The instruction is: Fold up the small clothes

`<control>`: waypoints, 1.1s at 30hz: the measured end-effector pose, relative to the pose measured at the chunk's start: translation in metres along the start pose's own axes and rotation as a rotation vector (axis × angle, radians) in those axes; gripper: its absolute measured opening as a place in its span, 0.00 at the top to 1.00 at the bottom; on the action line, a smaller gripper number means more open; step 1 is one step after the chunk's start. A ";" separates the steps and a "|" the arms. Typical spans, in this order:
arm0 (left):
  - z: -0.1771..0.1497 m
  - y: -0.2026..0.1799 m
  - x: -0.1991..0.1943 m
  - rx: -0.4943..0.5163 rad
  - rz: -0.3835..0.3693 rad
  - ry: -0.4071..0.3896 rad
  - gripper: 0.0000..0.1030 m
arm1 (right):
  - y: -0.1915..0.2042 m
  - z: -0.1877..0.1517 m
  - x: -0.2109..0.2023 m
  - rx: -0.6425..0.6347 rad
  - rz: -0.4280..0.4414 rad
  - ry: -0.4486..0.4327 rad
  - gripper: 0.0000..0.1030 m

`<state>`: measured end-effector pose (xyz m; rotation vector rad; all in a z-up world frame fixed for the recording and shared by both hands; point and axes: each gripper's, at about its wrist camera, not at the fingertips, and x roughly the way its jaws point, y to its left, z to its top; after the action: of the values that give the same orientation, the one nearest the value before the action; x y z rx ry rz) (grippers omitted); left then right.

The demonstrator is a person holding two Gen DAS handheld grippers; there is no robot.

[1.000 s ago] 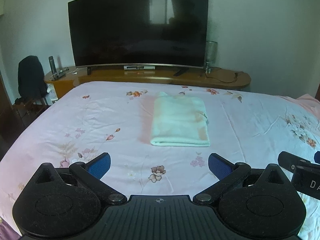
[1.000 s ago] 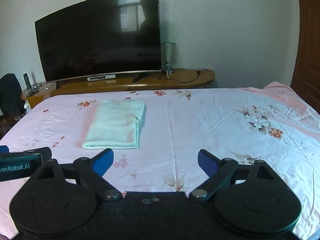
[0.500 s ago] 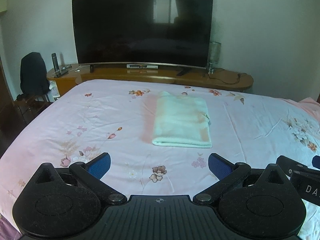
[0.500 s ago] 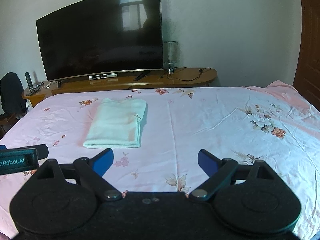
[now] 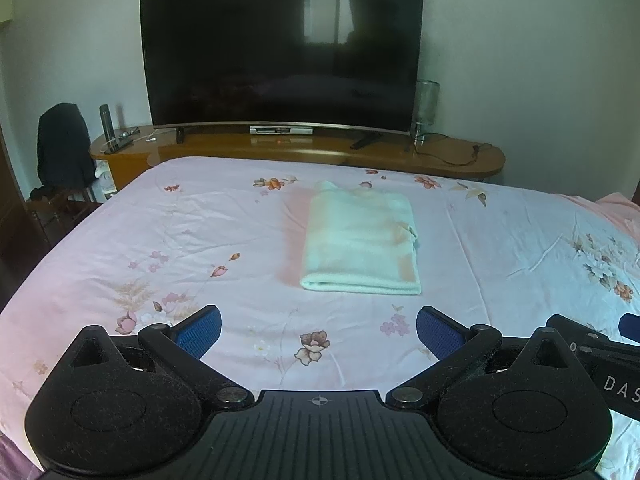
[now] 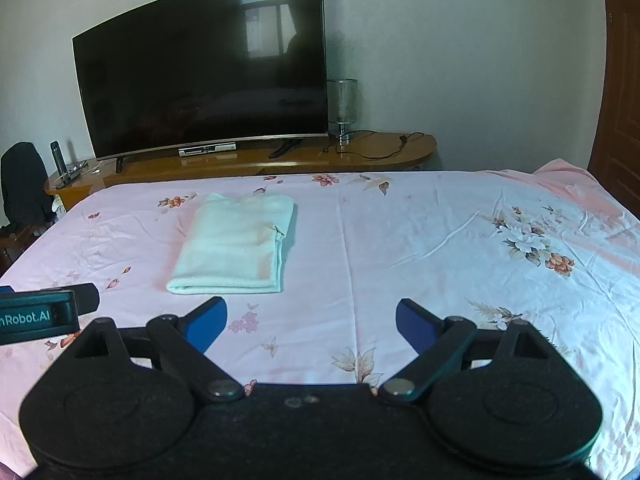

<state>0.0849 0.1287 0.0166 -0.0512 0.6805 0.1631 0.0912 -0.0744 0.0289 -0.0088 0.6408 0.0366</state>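
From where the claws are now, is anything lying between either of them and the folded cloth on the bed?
Nothing visible does. Only bare flowered bedsheet lies between the open left claw and the folded cloth. The open right claw has the same bare sheet ahead, with the cloth up and to its left.

From my left wrist camera, the right gripper (image 5: 628, 330) pokes in at four o'clock, cut by the frame edge, its label reading only "DAS". On the right wrist view, the left gripper (image 6: 48, 308) enters at nine o'clock, its lettering clipped to "nRobot.AI". I can't make out the small items (image 5: 120, 140) on the wooden stand's (image 5: 280, 150) left end at ten o'clock. The dark bundle (image 5: 62, 146) on a chair stays shapeless. The bed (image 5: 160, 240) runs off both lower corners.
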 end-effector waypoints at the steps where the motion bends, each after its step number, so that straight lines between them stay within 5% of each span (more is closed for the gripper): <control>1: 0.000 0.000 0.000 -0.001 0.001 0.000 0.00 | 0.000 0.000 0.000 0.000 0.002 0.000 0.11; 33: 0.002 -0.002 0.019 0.009 -0.058 0.008 0.00 | 0.006 0.002 0.013 -0.010 0.003 0.027 0.11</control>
<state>0.1008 0.1299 0.0059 -0.0633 0.6866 0.1044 0.1024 -0.0682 0.0225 -0.0182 0.6674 0.0429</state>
